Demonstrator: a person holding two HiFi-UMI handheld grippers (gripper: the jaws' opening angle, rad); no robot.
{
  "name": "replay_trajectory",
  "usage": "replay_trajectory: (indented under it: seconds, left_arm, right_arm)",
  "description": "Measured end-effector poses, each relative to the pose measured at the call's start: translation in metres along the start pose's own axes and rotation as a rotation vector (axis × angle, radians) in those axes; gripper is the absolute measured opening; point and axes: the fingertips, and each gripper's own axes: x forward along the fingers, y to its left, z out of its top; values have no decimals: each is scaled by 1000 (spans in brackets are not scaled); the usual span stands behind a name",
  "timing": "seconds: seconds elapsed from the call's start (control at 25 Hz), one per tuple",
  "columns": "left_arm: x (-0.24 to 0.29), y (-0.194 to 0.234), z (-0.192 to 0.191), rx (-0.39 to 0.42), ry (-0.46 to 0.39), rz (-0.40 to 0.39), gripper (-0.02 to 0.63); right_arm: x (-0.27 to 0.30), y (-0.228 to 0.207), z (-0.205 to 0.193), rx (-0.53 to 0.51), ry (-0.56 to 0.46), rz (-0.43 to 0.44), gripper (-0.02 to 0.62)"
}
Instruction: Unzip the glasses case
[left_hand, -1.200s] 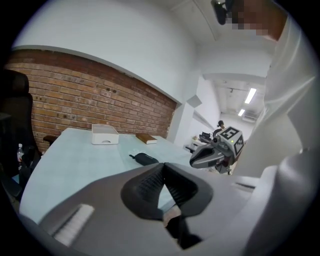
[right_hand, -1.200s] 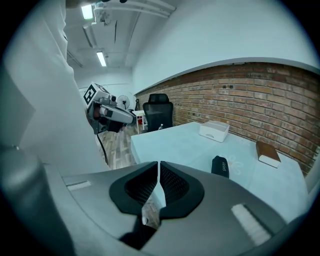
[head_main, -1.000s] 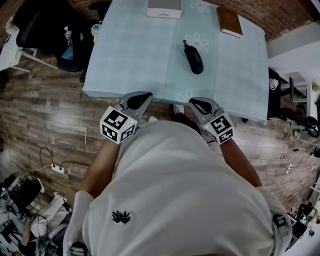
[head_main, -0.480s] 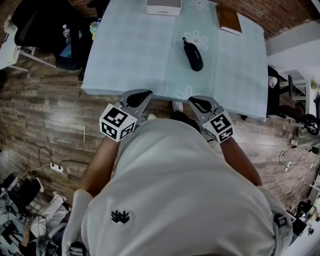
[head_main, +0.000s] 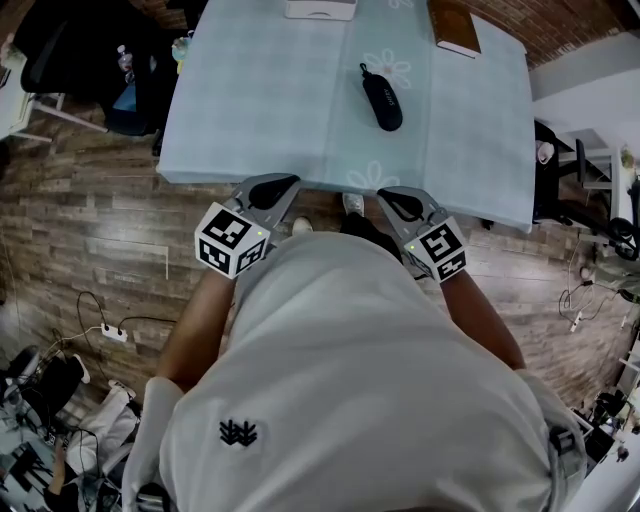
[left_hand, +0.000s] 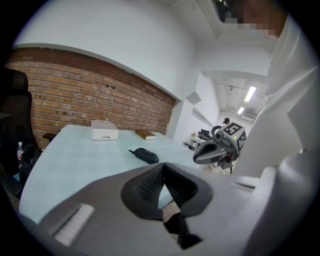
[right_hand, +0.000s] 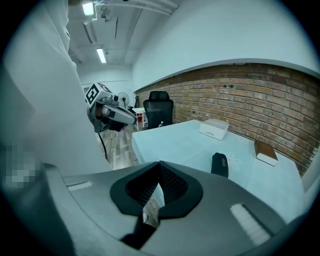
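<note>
Still hovering off the table's (head_main: 250, 120) near edge, left gripper (head_main: 280, 187) and right gripper (head_main: 392, 203) pinched together, empty. No nearer the glasses case (head_main: 382, 100); unzipping unstarted.

At the head view's top edge, white box (head_main: 320, 9) and brown book (head_main: 453, 26) cropped; glasses case (head_main: 382, 97) zipper too small.

An office-like workroom. A brick wall (left_hand: 75, 85) runs behind the table (head_main: 260, 100). An office chair (right_hand: 160, 112) stands beside the table.
</note>
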Motion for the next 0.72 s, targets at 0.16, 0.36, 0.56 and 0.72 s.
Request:
replay_trajectory:
  seconds: [0.16,0.36,0.56,0.72]
  left_arm:
    - [6,-2,1,6,8,-10,57]
    - [14,-8,-2,4,16,-23,57]
    - [26,-4,-2,-23,19,-21,57]
    - [45,-7,2,-26,28,-39,57]
  right_arm:
    - [-4,-2,-4,35,0,-5,3]
    - [-10,-10,-7,70,-10,-12,3]
    - [-13,-22,-9,64,-3,-15,3]
    - [-18,-44,-15,67,-2,-31,3]
